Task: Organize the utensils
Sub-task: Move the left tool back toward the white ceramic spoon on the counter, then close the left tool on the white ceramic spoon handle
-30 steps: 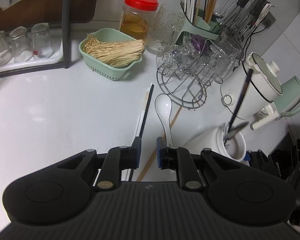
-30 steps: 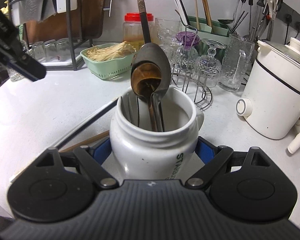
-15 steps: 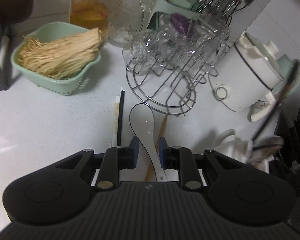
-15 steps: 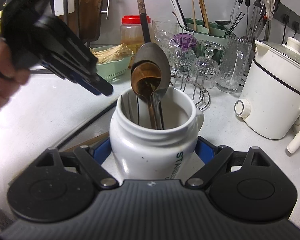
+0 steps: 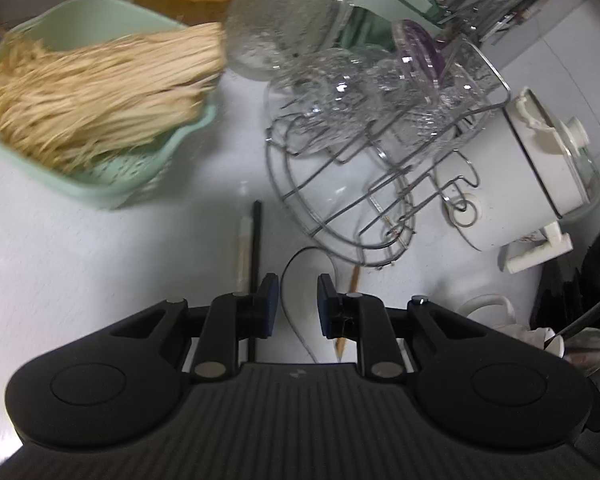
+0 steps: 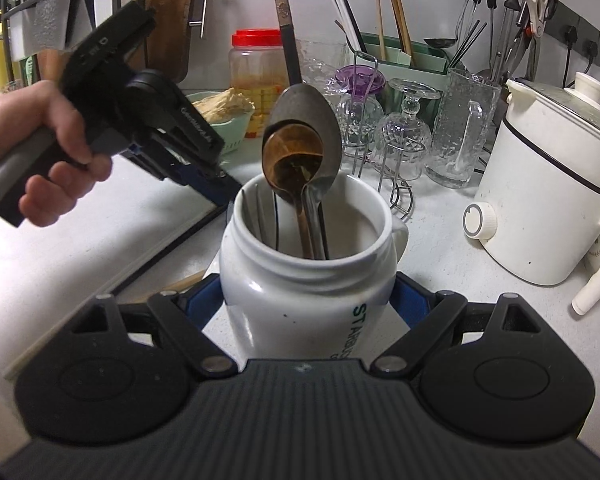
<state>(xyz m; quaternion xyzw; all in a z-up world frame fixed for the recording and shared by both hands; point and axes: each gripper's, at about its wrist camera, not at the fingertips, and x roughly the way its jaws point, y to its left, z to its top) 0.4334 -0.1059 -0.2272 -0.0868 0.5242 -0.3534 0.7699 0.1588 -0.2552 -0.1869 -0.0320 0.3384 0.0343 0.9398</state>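
Cluttered white counter. Your left gripper [image 5: 294, 304] part open, empty, straddling white ceramic spoon [image 5: 306, 276] lying flat. Right gripper [image 6: 308, 300] clamps white mug [image 6: 306, 280] holding utensils. Risk: pads skid off glazed handle, knock wooden chopstick [image 5: 350, 300].

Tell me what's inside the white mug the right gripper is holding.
The white mug holds a metal spoon, a brown spoon nested against it, and a dark chopstick, all standing up. Its wall hides their lower ends and the bottom.
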